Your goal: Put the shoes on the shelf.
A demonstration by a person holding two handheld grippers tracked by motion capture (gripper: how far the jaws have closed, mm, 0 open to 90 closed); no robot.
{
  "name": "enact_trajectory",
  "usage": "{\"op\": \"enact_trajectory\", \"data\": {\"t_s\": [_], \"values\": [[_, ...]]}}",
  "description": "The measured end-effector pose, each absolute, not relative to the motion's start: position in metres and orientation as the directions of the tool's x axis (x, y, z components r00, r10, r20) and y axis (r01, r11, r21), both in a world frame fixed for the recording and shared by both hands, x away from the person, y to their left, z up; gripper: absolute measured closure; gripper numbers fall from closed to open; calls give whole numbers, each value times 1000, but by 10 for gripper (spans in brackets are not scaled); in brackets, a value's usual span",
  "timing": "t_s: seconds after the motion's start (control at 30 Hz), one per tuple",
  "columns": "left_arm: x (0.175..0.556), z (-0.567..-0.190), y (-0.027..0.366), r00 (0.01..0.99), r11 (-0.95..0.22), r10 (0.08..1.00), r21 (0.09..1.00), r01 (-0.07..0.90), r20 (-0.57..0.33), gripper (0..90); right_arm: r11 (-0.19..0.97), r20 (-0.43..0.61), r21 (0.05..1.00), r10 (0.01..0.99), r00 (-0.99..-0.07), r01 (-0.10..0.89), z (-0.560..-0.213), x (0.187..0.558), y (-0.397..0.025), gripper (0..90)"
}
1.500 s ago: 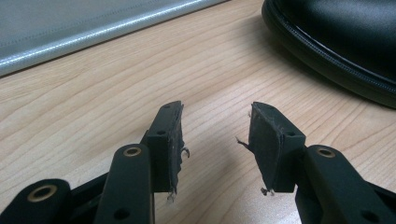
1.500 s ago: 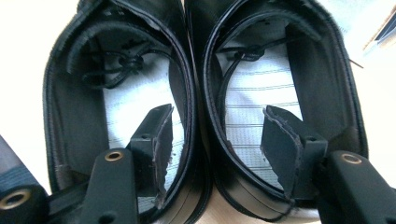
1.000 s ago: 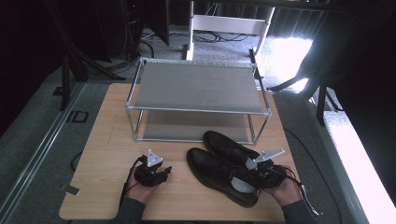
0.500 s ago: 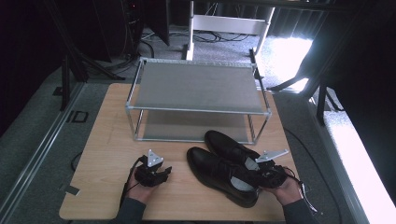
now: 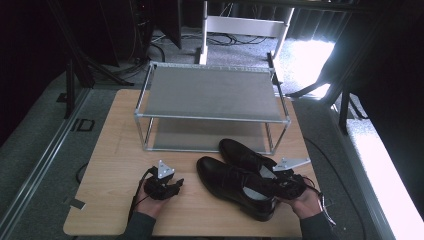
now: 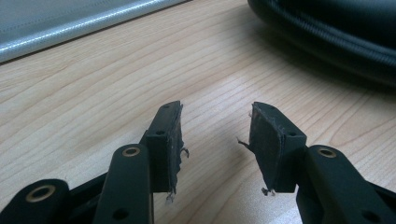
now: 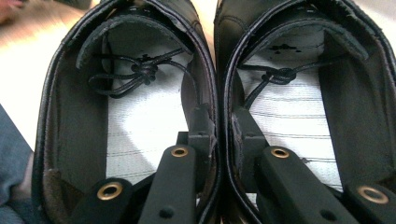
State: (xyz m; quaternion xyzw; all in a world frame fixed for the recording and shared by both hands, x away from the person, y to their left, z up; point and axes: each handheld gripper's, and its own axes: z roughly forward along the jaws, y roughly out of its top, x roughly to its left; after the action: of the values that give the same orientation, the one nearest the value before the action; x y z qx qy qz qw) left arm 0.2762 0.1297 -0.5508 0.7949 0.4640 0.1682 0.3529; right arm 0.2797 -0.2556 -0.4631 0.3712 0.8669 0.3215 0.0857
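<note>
- While my right gripper (image 5: 281, 181) sat at the heel end of the pair of black shoes (image 5: 239, 175) in the high view, I judged the step to be gripping the two together, with a lift toward the metal rack (image 5: 210, 100) to follow. The shoes lay near the right front corner of the worktop (image 5: 115, 150), just in front of the rack. My left gripper (image 5: 172, 187) rested on the wood toward the front edge, apart from the shoes.
- From the left gripper view, my jaws stood spread wide over bare wood, holding nothing; a shoe's sole edge (image 6: 336, 42) lay beyond them.
- From the right gripper view, my right gripper (image 7: 223, 128) had one jaw inside each shoe, pressed together on the two touching inner walls. The next move would call for a firm pinch and a level lift, since either shoe could slip.
</note>
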Motion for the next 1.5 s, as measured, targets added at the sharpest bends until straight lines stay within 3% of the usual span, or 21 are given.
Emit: {"op": "enact_trajectory", "data": {"t_s": [0.37, 0.67, 0.8, 1.27, 1.5], "values": [[276, -545, 122, 523, -297, 847, 737, 608, -90, 545, 419, 84, 655, 787, -612, 629, -456, 317, -226, 806], [287, -518, 74, 615, -315, 783, 791, 524, -95, 550, 376, 10, 668, 858, -513, 642, -462, 340, -178, 807], [296, -513, 56, 648, -324, 755, 800, 505, -103, 549, 332, 28, 687, 877, -480, 646, -465, 349, -165, 806], [341, -522, 48, 584, -328, 809, 770, 547, -70, 652, 226, 31, 714, 935, -353, 662, -480, 372, -136, 805], [355, -520, 59, 571, -336, 820, 768, 545, -46, 657, 171, 56, 721, 951, -303, 671, -480, 379, -120, 803]]}}
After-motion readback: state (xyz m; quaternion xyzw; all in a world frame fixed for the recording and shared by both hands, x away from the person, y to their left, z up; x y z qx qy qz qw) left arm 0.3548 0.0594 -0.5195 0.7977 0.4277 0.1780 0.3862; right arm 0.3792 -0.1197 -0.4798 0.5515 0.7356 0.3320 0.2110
